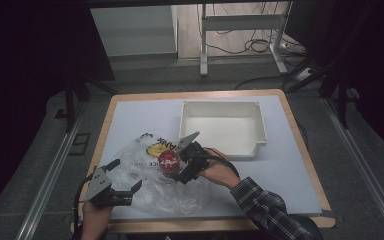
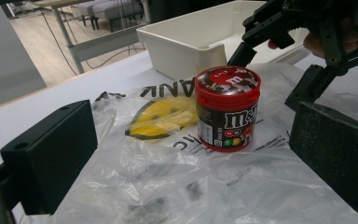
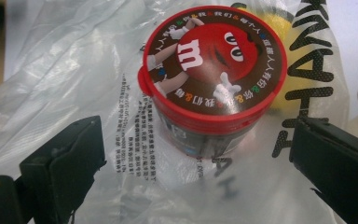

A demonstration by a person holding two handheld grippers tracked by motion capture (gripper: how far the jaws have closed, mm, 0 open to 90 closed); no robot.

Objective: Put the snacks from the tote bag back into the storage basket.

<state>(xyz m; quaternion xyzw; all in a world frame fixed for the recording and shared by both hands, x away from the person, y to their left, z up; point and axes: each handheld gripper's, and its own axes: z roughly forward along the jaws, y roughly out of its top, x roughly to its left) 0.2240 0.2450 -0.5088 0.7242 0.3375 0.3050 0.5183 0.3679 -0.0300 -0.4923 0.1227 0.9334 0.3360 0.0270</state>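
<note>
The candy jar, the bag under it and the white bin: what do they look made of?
Candy jar: probably plastic, with a glossy red lid and printed wrap label. Bag: thin clear plastic film, crinkled, shiny and see-through. Bin: apparently rigid moulded plastic, matte white, with a thick rim.

A white-topped counter [image 1: 290,165] is carrying a white bin [image 1: 223,129], sitting toward the far right, and a clear plastic bag [image 1: 150,185], lying crumpled at the near left, just apart from the bin.
</note>
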